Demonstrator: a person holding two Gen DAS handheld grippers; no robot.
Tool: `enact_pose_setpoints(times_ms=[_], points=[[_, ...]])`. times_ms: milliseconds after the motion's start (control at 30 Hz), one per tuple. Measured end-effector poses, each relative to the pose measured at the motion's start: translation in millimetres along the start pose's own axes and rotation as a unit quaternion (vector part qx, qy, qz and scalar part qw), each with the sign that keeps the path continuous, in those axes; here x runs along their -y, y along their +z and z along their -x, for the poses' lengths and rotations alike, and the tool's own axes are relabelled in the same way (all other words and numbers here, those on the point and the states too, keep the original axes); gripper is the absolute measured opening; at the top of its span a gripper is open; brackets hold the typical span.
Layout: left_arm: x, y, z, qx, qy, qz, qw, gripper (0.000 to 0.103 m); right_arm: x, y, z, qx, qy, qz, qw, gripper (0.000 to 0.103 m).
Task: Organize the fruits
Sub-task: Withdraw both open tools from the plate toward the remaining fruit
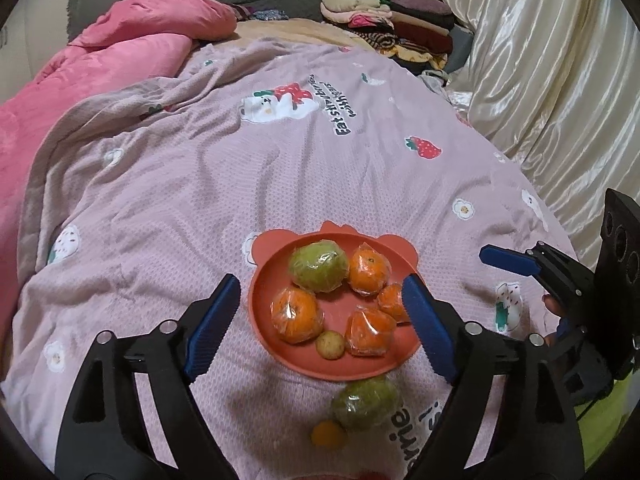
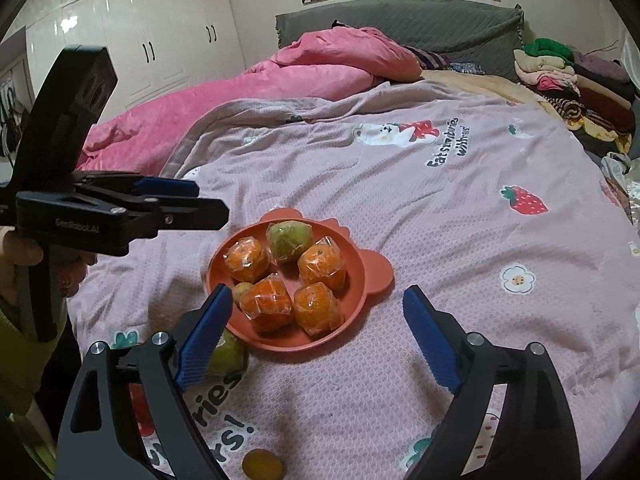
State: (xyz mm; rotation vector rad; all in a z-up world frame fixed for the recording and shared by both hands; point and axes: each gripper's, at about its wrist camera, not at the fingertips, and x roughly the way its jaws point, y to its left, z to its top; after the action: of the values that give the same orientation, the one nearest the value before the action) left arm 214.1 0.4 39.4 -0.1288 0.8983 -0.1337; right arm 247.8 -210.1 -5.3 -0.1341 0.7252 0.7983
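An orange bear-shaped plate (image 1: 264, 308) (image 2: 368, 276) lies on the bed cover. It holds several wrapped oranges (image 1: 296, 314) (image 2: 322, 266), a wrapped green fruit (image 1: 319, 266) (image 2: 289, 239) and a small yellow-brown fruit (image 1: 330, 345) (image 2: 241, 290). Off the plate, on the cover, lie another wrapped green fruit (image 1: 366, 402) (image 2: 228, 354) and a small yellow fruit (image 1: 329, 435) (image 2: 263, 465). My left gripper (image 1: 316, 320) is open and empty, hovering over the plate's near side. My right gripper (image 2: 318, 336) is open and empty, near the plate's front edge; it also shows in the left wrist view (image 1: 510, 260).
The mauve strawberry-print bed cover (image 1: 280, 180) (image 2: 440, 220) spreads all around. A pink quilt (image 1: 132, 44) (image 2: 280, 76) lies at the far left, folded clothes (image 1: 400, 24) (image 2: 572, 76) at the far right, a cream curtain (image 1: 560, 80) along the right.
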Motion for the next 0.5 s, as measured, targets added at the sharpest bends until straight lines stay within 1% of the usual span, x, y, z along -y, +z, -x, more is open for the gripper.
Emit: enact_pose_setpoints(times_ms=[100, 133, 167, 300, 400, 500], points=[[1, -2, 7, 0.005, 0.004, 0.003, 1.0000, 0.082, -1, 1, 7, 0.007, -0.001, 0.000, 1.000, 0.089], [1, -3, 10, 0.007, 0.005, 0.006, 0.9999, 0.085, -1, 1, 8, 0.008, -0.001, 0.000, 1.000, 0.090], [0, -4, 13, 0.011, 0.005, 0.010, 0.9999, 0.086, -1, 1, 10, 0.011, -0.004, -0.001, 1.000, 0.091], [0, -7, 27, 0.023, 0.010, 0.014, 0.9996, 0.088, -2, 1, 19, 0.021, -0.008, -0.001, 1.000, 0.091], [0, -12, 37, 0.031, 0.013, 0.017, 0.9993, 0.091, -3, 0, 26, 0.029, -0.010, 0.001, 1.000, 0.094], [1, -19, 46, 0.036, 0.017, 0.020, 0.9990, 0.092, -5, -3, 32, 0.035, -0.011, 0.000, 0.999, 0.094]])
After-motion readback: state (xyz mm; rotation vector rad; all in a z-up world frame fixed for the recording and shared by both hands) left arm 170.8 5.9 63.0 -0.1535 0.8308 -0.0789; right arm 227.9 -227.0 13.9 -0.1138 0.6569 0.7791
